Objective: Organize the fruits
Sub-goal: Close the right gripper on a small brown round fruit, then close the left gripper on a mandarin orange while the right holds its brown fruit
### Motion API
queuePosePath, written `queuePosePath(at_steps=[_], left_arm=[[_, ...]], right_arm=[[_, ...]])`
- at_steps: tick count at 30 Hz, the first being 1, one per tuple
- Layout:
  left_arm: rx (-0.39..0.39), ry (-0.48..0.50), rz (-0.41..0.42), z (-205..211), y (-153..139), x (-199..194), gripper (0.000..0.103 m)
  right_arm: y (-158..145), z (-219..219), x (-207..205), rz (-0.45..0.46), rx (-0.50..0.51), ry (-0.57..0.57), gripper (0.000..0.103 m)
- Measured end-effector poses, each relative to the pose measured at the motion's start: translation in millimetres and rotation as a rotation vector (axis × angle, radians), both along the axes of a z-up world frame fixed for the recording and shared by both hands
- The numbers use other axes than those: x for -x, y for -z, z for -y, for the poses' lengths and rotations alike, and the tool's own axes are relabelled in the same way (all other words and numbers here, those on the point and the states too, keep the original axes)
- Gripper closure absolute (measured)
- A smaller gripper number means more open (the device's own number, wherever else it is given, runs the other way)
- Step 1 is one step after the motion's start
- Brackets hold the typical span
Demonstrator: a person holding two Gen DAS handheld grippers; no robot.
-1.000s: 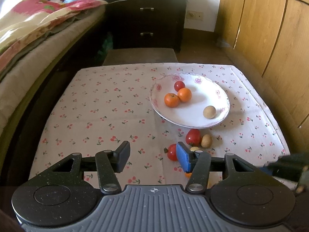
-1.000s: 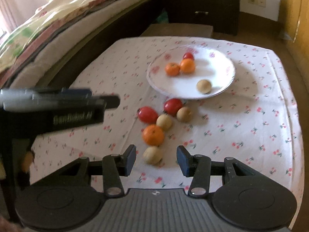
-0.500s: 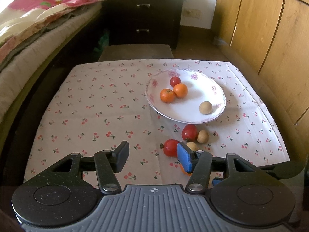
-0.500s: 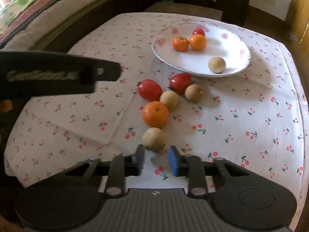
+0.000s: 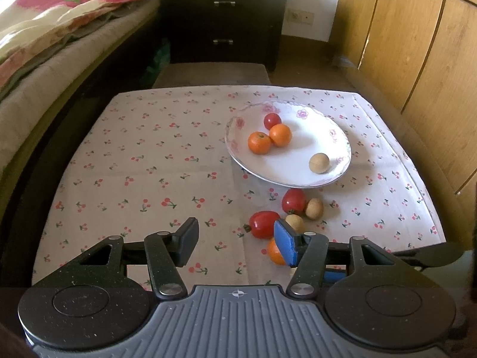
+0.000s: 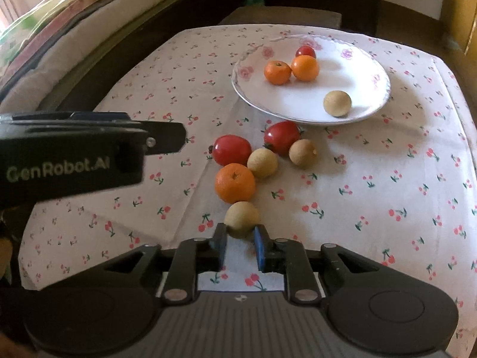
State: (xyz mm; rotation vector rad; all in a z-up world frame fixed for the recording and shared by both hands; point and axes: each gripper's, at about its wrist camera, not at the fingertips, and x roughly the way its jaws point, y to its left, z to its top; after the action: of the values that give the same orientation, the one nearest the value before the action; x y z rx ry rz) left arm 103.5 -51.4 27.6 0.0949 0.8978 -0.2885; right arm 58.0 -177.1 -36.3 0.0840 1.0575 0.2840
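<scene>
From the right wrist view we saw the whole loose cluster on the cherry-print tablecloth (image 6: 372, 197): two red tomatoes (image 6: 232, 150), an orange (image 6: 235, 182) and three tan round fruits, the nearest of them (image 6: 241, 217) sitting right at the tips of our right gripper (image 6: 240, 246). The left wrist view hid most of that; its blue-padded finger (image 5: 284, 246) covered part of the orange (image 5: 274, 252) and the nearest tan fruit did not show at all. That view did give us the bed (image 5: 59, 44) at left, the dark drawers (image 5: 223, 21) beyond the table, and wooden panelling (image 5: 417, 59) at right.

Both views showed the white plate (image 6: 369, 68) at the far right of the cloth, holding two oranges touching each other, a small tomato behind them and one tan fruit apart near the front rim.

Our right gripper was low over the cloth, pointing up the table, its jaws narrowed to either side of the nearest tan fruit's near edge; we could not tell whether the pads were pressing it or just beside it. The fruit touched the orange behind it.

Our left gripper (image 5: 235, 243) hung higher, jaws spread wide with nothing between them, aimed at the cloth left of the cluster. Its black body (image 6: 74, 155) crossed the left of the right wrist view.
</scene>
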Motion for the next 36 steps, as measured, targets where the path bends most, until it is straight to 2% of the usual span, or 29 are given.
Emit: queuePosePath(at_steps=[10, 14, 23, 29, 36], left_arm=[[0.016, -0.011, -0.049, -0.3, 7.7, -6.9, 0.039], [0.007, -0.011, -0.063, 1.4, 10.9, -8.5, 0.039], [0.017, -0.024, -0.151, 18.5, 30.7, -18.7, 0.043], [-0.012, -0.016, -0.166, 36.1, 41.1, -22.6, 0.043], [-0.036, -0.024, -0.197, 45.1, 55.1, -26.1, 0.051]], right_arm=[[4.5, -5.2, -9.5, -0.001, 0.032, -0.008, 0.078], [-0.9, 7.9, -2.0, -0.002, 0.031, 0.026, 0.078], [-9.0, 23.7, 11.4, -0.001, 0.023, 0.054, 0.078], [-7.8, 36.1, 12.4, -0.007, 0.017, 0.082, 0.078], [-5.0, 43.6, 12.2, -0.019, 0.017, 0.102, 0.078]])
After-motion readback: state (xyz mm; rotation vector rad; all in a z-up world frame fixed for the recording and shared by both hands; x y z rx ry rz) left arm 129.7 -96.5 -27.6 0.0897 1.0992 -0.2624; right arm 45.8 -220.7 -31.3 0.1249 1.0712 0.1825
